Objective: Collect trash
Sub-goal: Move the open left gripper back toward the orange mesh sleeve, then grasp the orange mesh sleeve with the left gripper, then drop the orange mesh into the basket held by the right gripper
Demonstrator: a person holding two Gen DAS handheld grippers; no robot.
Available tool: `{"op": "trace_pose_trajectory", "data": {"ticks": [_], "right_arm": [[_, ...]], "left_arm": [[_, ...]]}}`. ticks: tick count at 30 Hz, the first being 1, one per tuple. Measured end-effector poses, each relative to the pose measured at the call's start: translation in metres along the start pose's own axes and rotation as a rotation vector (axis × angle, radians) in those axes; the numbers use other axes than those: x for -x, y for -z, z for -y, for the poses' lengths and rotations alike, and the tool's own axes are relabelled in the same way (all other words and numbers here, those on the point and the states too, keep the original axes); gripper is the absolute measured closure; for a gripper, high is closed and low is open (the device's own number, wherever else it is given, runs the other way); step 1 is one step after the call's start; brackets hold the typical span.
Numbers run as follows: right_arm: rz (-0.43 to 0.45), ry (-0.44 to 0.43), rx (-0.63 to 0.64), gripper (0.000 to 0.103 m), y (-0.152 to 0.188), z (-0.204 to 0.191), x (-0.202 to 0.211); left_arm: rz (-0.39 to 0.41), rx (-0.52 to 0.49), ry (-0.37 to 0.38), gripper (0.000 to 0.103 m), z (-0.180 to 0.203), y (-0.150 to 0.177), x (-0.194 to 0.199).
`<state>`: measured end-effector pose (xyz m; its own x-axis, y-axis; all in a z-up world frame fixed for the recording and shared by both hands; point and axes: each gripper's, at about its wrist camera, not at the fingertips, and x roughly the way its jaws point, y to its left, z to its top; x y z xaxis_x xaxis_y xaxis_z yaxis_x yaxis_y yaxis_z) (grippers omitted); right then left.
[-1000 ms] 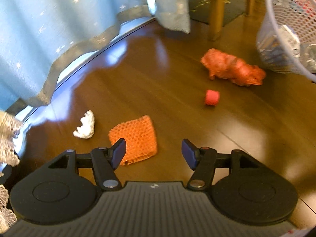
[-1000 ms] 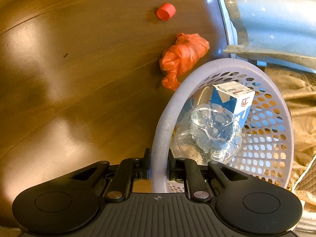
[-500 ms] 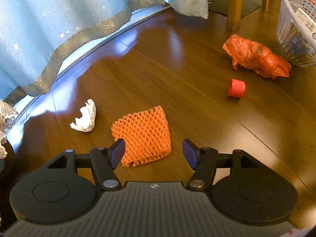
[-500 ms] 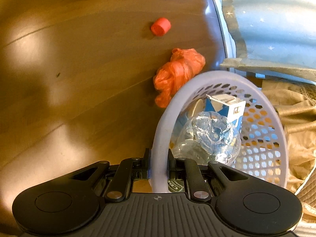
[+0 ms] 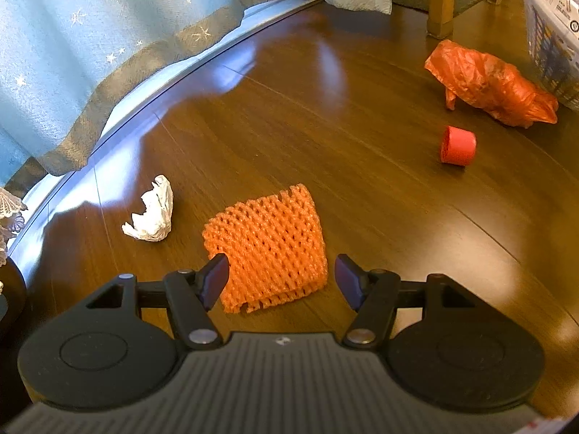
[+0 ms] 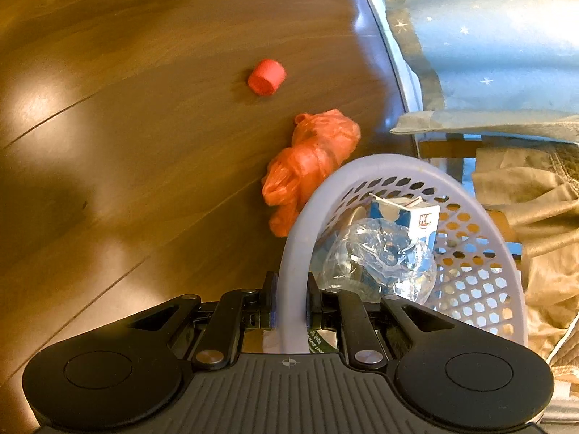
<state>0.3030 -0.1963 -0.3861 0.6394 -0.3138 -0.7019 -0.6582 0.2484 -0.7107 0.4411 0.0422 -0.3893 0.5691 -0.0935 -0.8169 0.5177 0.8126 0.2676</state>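
Note:
An orange foam net (image 5: 267, 246) lies flat on the dark wood floor, its near edge between the tips of my open left gripper (image 5: 281, 275), whose pads do not touch it. To its left lies a crumpled white tissue (image 5: 152, 211). A red cap (image 5: 457, 144) and a crumpled orange plastic bag (image 5: 488, 81) lie farther right. My right gripper (image 6: 291, 300) is shut on the rim of a lavender mesh basket (image 6: 477, 289) that holds a crushed clear bottle (image 6: 380, 256) and a small carton (image 6: 409, 217). The orange bag (image 6: 311, 166) and the red cap (image 6: 267, 76) lie just beyond the basket.
A pale blue star-print curtain (image 5: 108, 36) hangs along the floor's far edge. A wooden furniture leg (image 5: 439, 0) stands at the back right, beside a dark mat. Tan fabric (image 6: 535, 199) is piled to the right of the basket. Bare floor spreads left of the basket.
My left gripper has come down toward the orange net, which now lies between its tips. The basket in my right gripper has shifted, so the bag and cap sit nearer in its view.

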Motion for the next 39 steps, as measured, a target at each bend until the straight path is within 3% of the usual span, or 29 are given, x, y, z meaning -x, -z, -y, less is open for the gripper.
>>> {"op": "trace_pose_trajectory", "data": {"ticks": [13, 16, 18, 21, 32, 39], "right_arm": [[0.024, 0.001, -0.024, 0.093, -0.002, 0.005, 0.000], [0.035, 0.001, -0.032, 0.093, -0.004, 0.007, 0.000], [0.046, -0.001, -0.037, 0.093, -0.006, 0.007, 0.001], [0.058, 0.001, -0.039, 0.093, -0.006, 0.007, 0.002], [0.059, -0.006, -0.048, 0.093, -0.001, 0.008, 0.003], [0.059, -0.007, -0.030, 0.093, 0.004, 0.003, 0.004]], "left_arm": [[-0.022, -0.035, -0.024, 0.048, 0.011, 0.003, -0.021], [-0.030, -0.064, -0.033, 0.061, 0.015, 0.003, -0.025], [-0.034, -0.075, -0.035, 0.078, 0.016, 0.002, -0.026], [-0.048, -0.090, -0.035, 0.093, 0.016, 0.001, -0.025], [-0.008, -0.143, 0.063, 0.096, 0.039, -0.005, 0.016], [0.063, -0.182, 0.158, 0.096, 0.064, -0.029, 0.060]]}}
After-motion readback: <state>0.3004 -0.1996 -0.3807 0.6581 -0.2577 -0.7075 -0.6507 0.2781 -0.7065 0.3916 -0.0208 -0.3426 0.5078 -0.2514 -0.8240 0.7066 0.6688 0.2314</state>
